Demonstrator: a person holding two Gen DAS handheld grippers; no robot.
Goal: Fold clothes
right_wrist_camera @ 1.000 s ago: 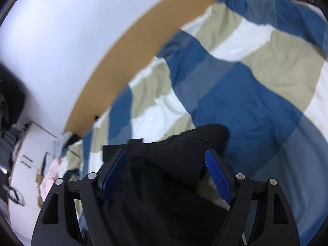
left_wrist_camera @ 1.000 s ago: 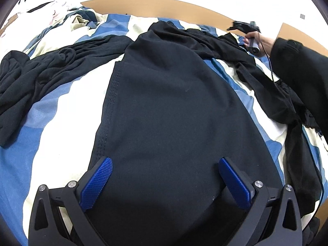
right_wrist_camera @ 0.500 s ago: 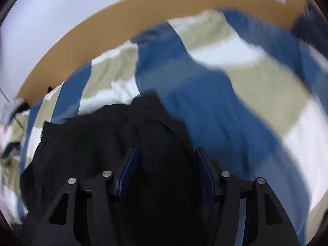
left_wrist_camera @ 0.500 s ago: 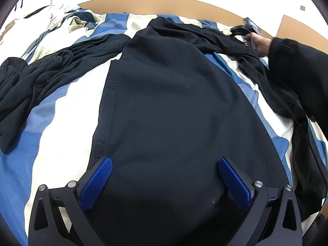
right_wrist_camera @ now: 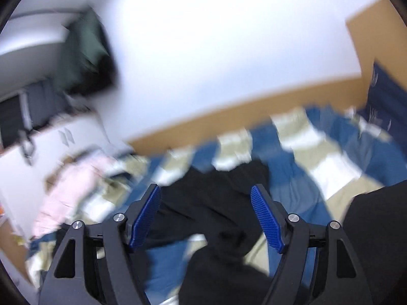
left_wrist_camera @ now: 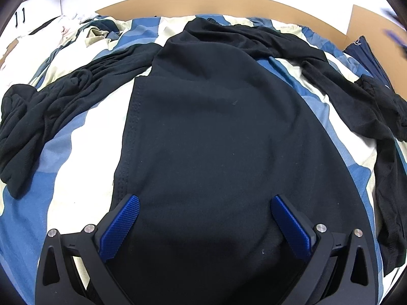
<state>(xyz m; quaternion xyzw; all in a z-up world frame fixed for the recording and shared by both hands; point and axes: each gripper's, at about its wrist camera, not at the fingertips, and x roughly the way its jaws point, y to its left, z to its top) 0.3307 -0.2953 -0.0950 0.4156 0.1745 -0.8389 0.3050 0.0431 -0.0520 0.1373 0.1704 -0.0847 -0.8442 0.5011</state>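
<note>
A black long-sleeved shirt (left_wrist_camera: 216, 127) lies flat on the bed, collar end toward the headboard. Its left sleeve (left_wrist_camera: 38, 111) is bunched up; its right sleeve (left_wrist_camera: 356, 101) trails down the right side. My left gripper (left_wrist_camera: 206, 211) hovers open over the shirt's lower body, one blue pad (left_wrist_camera: 122, 221) near the left side seam. In the blurred right wrist view my right gripper (right_wrist_camera: 206, 203) is open above a crumpled part of the black fabric (right_wrist_camera: 218, 203), with nothing pinched between its fingers.
The bed has a blue, cream and white striped cover (left_wrist_camera: 76, 178) and a wooden headboard (left_wrist_camera: 203, 2). Pink clothing (right_wrist_camera: 71, 190) and other laundry pile up at the far left. A navy item (left_wrist_camera: 366, 53) lies at the right by the wall.
My right gripper, half closed over the black fabric half a second ago, has opened and swung up and away. The person's hand and sleeve have left the left wrist view. The left gripper barely moved.
</note>
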